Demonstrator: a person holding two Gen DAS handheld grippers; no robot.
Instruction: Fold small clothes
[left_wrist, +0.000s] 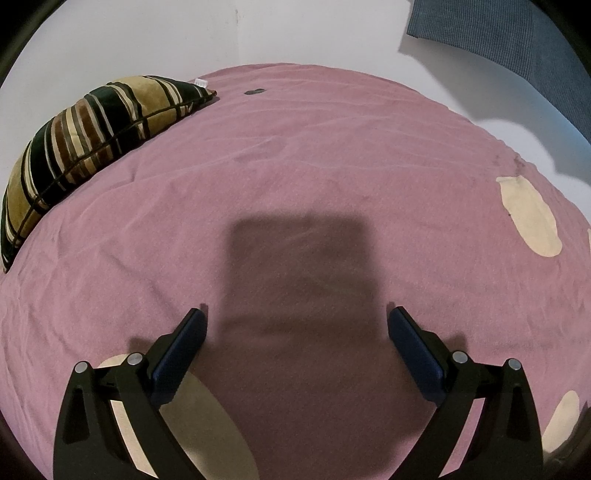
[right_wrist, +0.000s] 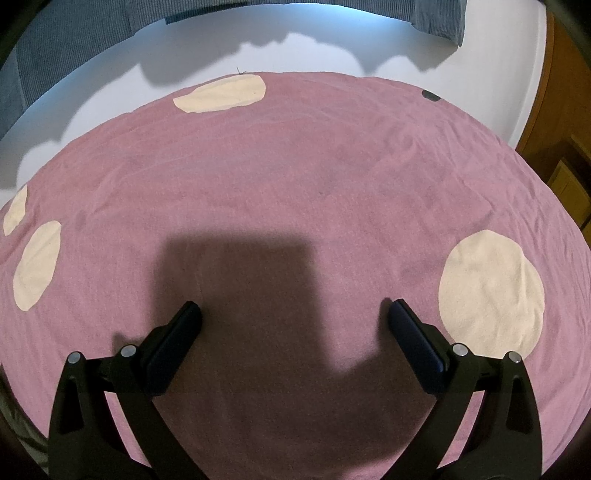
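Observation:
A pink cover (left_wrist: 295, 177) with cream round patches (left_wrist: 528, 218) is spread flat over the bed; it also fills the right wrist view (right_wrist: 295, 177). My left gripper (left_wrist: 295, 321) is open and empty, held just above the pink cover. My right gripper (right_wrist: 295, 314) is open and empty, also just above the cover, with a cream patch (right_wrist: 491, 291) beside its right finger. No small garment shows in either view.
A striped black, gold and brown cushion (left_wrist: 85, 147) lies at the far left of the bed. Blue-grey ribbed fabric (left_wrist: 517, 40) hangs against the white wall behind. A small dark object (left_wrist: 255, 91) lies at the far edge. Wooden furniture (right_wrist: 569, 155) stands at the right.

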